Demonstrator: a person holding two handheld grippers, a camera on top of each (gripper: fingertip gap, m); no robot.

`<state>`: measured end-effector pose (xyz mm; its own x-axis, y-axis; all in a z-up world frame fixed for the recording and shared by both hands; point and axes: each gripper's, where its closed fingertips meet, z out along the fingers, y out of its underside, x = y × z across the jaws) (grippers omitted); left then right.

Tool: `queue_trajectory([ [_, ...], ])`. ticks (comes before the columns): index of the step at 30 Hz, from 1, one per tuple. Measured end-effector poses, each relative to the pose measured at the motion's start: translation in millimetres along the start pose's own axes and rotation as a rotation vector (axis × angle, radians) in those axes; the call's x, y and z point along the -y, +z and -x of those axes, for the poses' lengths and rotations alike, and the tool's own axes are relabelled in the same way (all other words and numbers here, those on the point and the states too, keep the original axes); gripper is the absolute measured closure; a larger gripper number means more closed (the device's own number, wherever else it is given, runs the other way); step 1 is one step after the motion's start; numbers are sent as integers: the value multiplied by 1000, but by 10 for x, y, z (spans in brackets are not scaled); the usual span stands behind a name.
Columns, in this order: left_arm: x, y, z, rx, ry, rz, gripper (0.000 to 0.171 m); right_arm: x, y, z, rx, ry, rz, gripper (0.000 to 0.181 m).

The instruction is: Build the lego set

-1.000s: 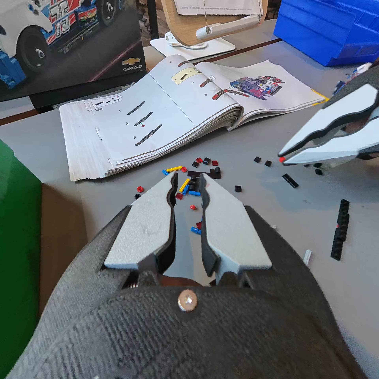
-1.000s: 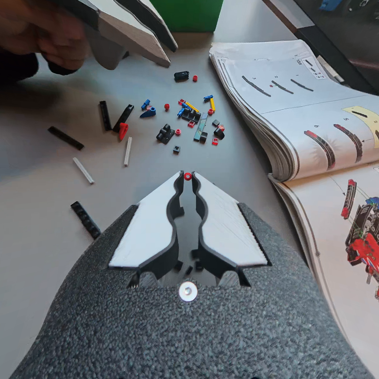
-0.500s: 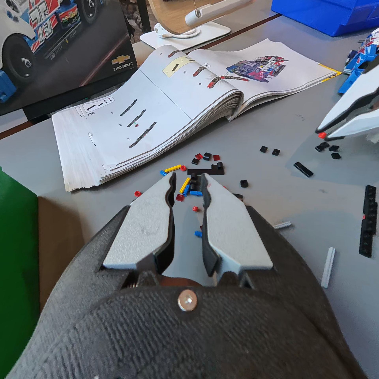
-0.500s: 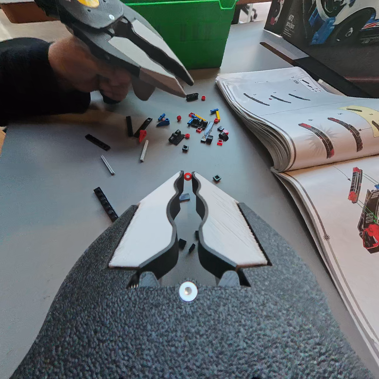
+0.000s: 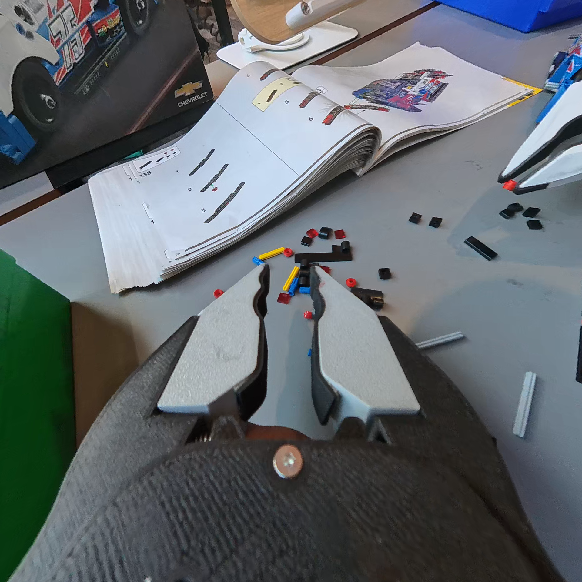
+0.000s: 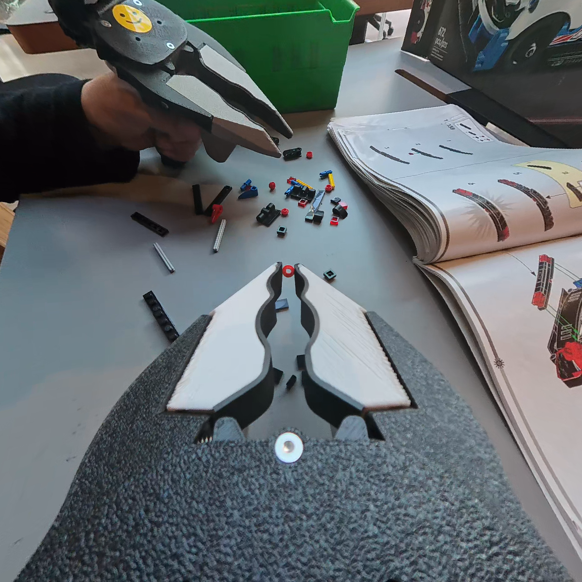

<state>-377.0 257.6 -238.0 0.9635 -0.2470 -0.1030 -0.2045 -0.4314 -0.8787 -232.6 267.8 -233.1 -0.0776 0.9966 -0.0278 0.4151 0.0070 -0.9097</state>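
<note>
- Two grippers over a grey table [image 6: 78, 299], with a green bin [image 6: 283, 53] at the far edge, the set's box [image 5: 94, 78] standing behind, and an open instruction booklet [image 5: 252, 151] spread flat.
- Loose pieces [image 5: 302, 271] lie scattered beside the booklet: red, blue, yellow, black.
- Right gripper [image 6: 287, 271] is pinched onto a small red round piece [image 6: 287, 271], a ring with a hole, held clear of the table at the very tips.
- That ring's hole faces the camera; too round to give a long axis.
- Left gripper [image 5: 289, 272] hangs part-open over the pile, nothing between its fingers.
- Black studded plate [image 6: 160, 316] lies flat just left of the right gripper, long axis running away diagonally.
</note>
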Motion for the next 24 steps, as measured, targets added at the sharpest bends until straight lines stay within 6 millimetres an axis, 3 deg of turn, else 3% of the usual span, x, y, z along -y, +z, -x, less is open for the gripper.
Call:
queue_trajectory([
  [4,5,-10,-161,-86,13,2,148,-18,-3,7,12,-7,11,175],
  [6,-50,-62,-484,-270,43,49,146,-16,-15,52,41,-12,10,175],
  [9,2,-222,-880,-428,127,40,143,-43,-66,170,85,-59,44,175],
  [13,49,-366,-1401,-628,113,81,140,-106,-242,320,96,-163,96,175],
  [19,-46,-324,-1867,-702,216,180,139,-315,-368,578,159,-188,141,175],
  [24,-215,-201,-1965,-687,261,267,140,-415,-297,672,189,-252,169,175],
])
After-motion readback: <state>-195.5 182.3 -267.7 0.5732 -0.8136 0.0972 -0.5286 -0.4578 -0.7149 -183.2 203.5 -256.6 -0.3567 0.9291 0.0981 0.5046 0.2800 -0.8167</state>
